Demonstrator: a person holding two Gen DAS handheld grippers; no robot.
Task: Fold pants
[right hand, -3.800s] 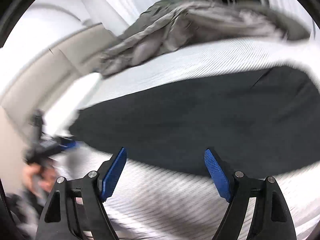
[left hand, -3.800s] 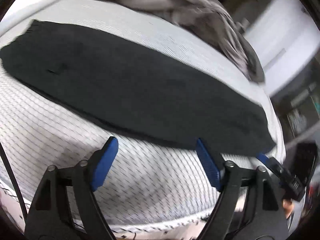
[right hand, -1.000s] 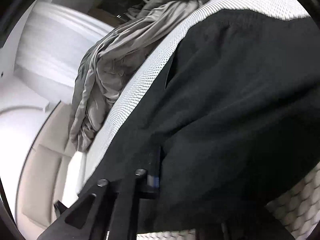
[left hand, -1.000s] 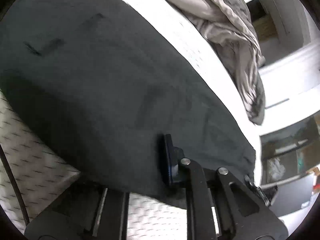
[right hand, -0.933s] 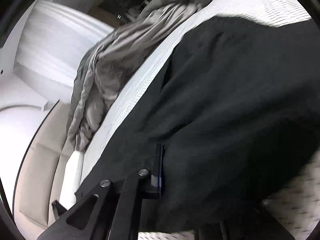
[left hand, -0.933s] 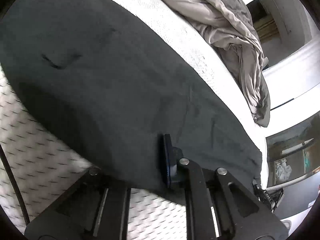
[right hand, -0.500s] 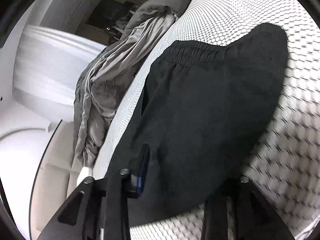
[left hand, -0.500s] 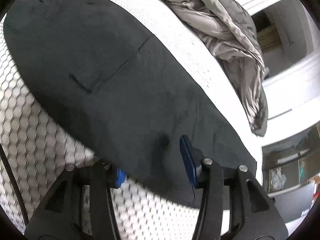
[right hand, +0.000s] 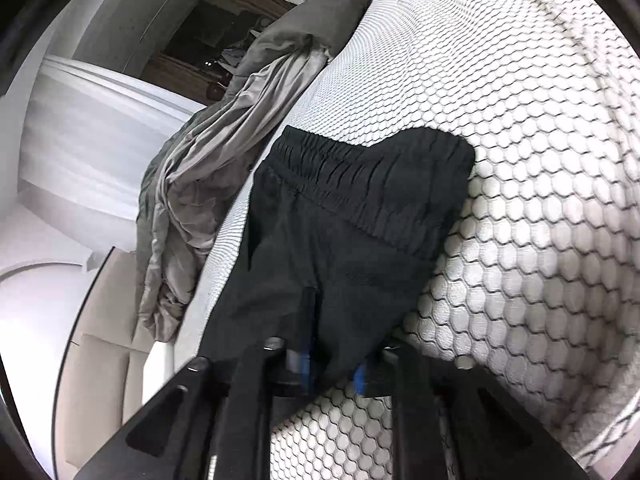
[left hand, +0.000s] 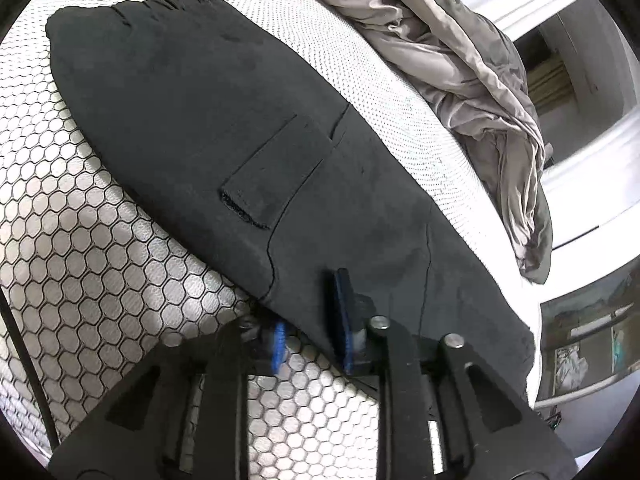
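Black pants (left hand: 224,128) lie along a white bed with a hexagon-patterned cover (left hand: 92,264). A back pocket flap (left hand: 276,168) faces up and the elastic waistband (right hand: 360,188) is at the far end in the right wrist view. My left gripper (left hand: 310,332) is shut on the near edge of the pants. My right gripper (right hand: 332,372) is shut on the near edge of the pants (right hand: 332,264) below the waistband. Both hold the cloth close to the bed.
A crumpled grey blanket (left hand: 472,56) lies along the far side of the bed; it also shows in the right wrist view (right hand: 224,156). A beige padded headboard (right hand: 104,368) and white walls stand beyond. A dark shelf (left hand: 588,340) is at the right.
Both grippers had let go of the pants half a second ago and have now shut again on the near edge. The pants lie flatter, with the waistband and pocket in full view.
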